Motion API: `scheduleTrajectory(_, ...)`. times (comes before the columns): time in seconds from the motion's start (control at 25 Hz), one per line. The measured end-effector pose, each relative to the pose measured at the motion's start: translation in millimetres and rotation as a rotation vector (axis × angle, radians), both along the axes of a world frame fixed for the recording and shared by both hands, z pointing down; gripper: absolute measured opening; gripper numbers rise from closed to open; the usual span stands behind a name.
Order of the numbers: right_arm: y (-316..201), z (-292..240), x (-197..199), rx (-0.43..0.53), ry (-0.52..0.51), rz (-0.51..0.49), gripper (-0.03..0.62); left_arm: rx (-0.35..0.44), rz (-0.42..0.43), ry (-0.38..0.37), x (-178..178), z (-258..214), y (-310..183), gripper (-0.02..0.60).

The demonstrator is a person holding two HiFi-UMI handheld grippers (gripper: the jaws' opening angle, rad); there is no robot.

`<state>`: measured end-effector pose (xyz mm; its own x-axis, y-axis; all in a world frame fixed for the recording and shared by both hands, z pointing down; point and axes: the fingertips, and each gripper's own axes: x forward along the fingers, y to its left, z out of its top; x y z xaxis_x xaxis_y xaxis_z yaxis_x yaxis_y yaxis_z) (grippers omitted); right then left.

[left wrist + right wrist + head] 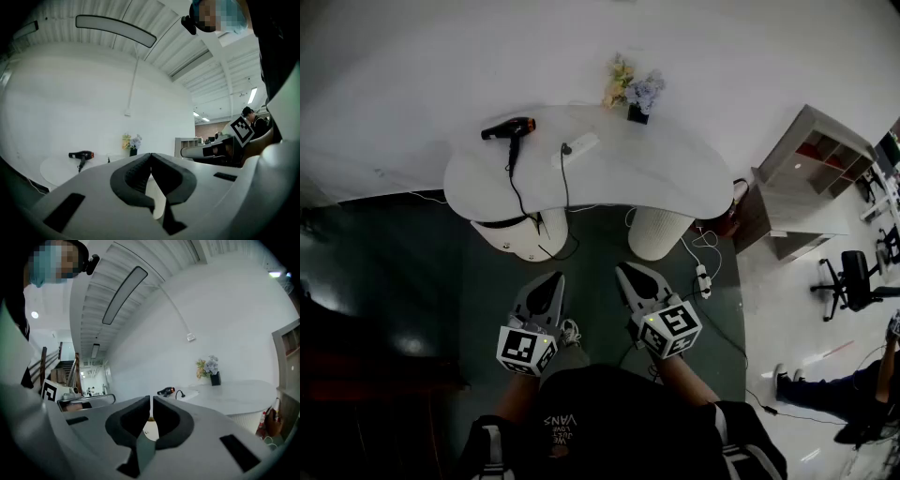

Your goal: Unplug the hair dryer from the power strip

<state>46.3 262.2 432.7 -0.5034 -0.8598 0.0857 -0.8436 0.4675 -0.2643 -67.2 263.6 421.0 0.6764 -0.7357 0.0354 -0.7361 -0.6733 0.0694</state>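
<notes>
Hair dryer (508, 129): black with an orange end, lying on its side on the left part of the white table (675, 173), well apart from both grippers.
Cord (517, 187): leaves the handle, drops over the near table edge, loops below and climbs back to the plug.
Plug (566, 148): black, at the left end of the power strip (584, 144); looks fully seated.
Power strip: white, flat on the tabletop, near the dryer's right side but not touching it.
Left gripper (555, 279): jaws pressed together with nothing between them; held level in front of the person, well short of the table.
Right gripper (626, 272): likewise closed and empty, beside the left, pointing toward the table.
Surroundings: flower vase (636, 94) at the table's far edge; second strip (703, 279) on the floor by the right pedestal.
Progress: nothing done yet; plug in, neither claw near it.
Remaining (judged): approach the table, open one claw, take the plug body and pull it out, probably with the other claw pinning the strip.
Risk: the light strip may lift with the plug.
</notes>
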Motion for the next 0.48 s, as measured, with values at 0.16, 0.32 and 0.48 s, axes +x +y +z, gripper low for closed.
scheduleTrajectory(0.16,-14.6,6.3,0.9,-0.009,-0.019,0.013,0.046,-0.018,0.005,0.004,-3.0,6.6,-14.0,0.018)
scheduleTrajectory(0.32,-33.9,10.0,-2.7,-0.017,-0.009,0.029,0.048,-0.041,0.010,0.001,-10.0,13.6,-32.7,0.018)
scheduleTrajectory(0.48,-57.7,12.9,-6.5,-0.031,-0.003,0.050,0.048,-0.064,0.020,-0.008,-16.2,18.5,-56.7,0.020)
